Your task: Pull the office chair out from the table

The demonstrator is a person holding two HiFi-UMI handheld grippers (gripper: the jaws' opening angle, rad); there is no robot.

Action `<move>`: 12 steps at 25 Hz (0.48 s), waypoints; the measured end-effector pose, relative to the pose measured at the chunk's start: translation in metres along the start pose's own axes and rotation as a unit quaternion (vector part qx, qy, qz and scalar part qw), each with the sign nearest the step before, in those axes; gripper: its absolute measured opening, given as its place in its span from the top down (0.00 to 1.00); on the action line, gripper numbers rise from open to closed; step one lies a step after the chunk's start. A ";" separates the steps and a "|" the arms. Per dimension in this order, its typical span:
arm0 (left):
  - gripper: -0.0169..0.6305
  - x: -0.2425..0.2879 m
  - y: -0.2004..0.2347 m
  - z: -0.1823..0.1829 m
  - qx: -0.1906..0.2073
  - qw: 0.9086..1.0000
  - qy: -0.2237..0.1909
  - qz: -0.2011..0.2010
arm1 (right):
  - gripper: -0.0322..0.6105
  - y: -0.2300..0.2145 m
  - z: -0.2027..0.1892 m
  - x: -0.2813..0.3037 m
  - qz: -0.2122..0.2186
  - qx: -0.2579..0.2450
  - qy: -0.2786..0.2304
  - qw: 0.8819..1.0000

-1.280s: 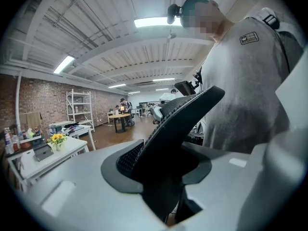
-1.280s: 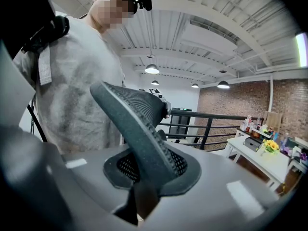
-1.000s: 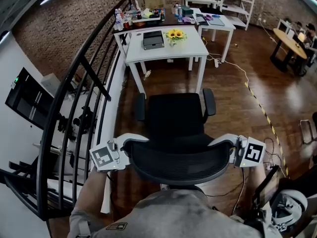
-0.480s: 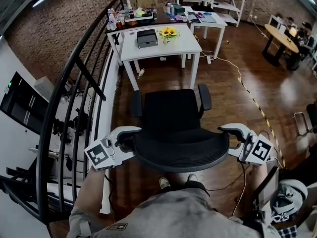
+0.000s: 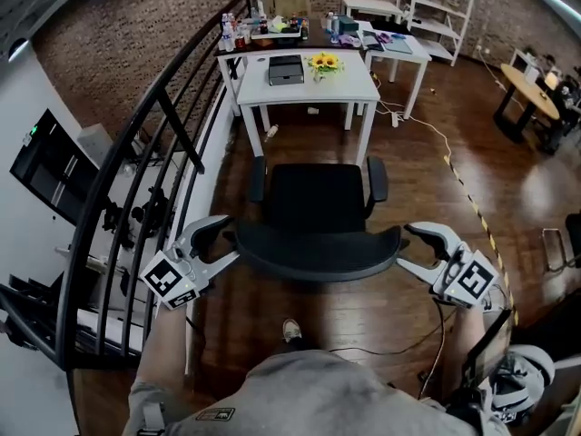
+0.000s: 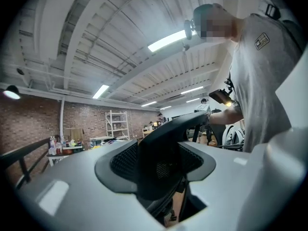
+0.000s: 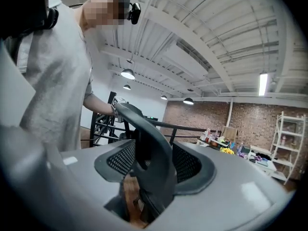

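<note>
The black office chair (image 5: 318,198) stands on the wood floor, a gap away from the white table (image 5: 349,94), its seat facing the table. Its curved mesh backrest (image 5: 318,252) runs between my two grippers. My left gripper (image 5: 229,237) is at the backrest's left end and my right gripper (image 5: 406,245) at its right end. Both have just been opening and now stand wide, pads off the chair. The backrest's edge (image 6: 163,153) still shows in the mouth of the left jaws, and its other edge (image 7: 149,162) in the right.
A black railing (image 5: 136,180) runs along the left of the chair. On the white table stand sunflowers (image 5: 324,62) and a black box (image 5: 284,69). More tables (image 5: 399,48) and shelves stand behind. A striped floor tape (image 5: 472,207) and a cable lie to the right.
Both grippers were clamped on the ends of the backrest; they have let go, opened wide and drawn slightly outward. The chair now looks farther from me in the head view.
</note>
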State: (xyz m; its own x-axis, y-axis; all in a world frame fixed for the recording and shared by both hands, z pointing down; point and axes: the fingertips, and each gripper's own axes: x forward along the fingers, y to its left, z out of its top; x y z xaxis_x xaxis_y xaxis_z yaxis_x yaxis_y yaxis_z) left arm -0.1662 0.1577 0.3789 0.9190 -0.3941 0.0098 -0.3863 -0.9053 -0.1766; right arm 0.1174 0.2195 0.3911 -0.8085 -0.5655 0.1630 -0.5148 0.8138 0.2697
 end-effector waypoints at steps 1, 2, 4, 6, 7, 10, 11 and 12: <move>0.62 -0.006 -0.006 -0.001 -0.006 1.000 0.001 0.010 | 0.57 0.005 0.001 -0.005 0.003 -0.001 -0.003 1.000; 0.64 -0.010 -0.015 -0.002 -0.011 1.000 0.004 0.015 | 0.58 0.011 0.001 -0.010 0.007 -0.003 -0.003 1.000; 0.65 -0.014 -0.036 -0.002 -0.014 1.000 0.010 0.018 | 0.60 0.026 -0.001 -0.017 0.021 -0.007 -0.004 1.000; 0.68 -0.012 -0.060 0.000 -0.016 1.000 0.006 0.015 | 0.63 0.045 -0.008 -0.021 0.039 -0.007 -0.002 0.999; 0.70 -0.010 -0.075 0.000 -0.017 1.000 0.003 0.010 | 0.65 0.056 -0.011 -0.023 0.049 -0.007 0.001 0.999; 0.77 -0.006 -0.125 -0.003 -0.021 1.000 0.005 -0.013 | 0.72 0.093 -0.015 -0.027 0.075 -0.003 -0.006 0.997; 0.81 -0.005 -0.142 -0.004 -0.024 0.999 0.008 -0.021 | 0.74 0.107 -0.015 -0.029 0.083 0.000 -0.009 0.996; 0.82 -0.004 -0.157 -0.005 -0.028 0.999 0.010 -0.029 | 0.75 0.120 -0.016 -0.030 0.091 0.003 -0.010 0.996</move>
State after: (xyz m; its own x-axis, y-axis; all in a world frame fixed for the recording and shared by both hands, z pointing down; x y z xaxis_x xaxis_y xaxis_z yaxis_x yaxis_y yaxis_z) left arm -0.1096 0.3011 0.4114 0.9382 -0.3440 0.0381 -0.3374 -0.9336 -0.1205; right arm 0.0849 0.3321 0.4342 -0.8943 -0.4054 0.1895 -0.3607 0.9037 0.2308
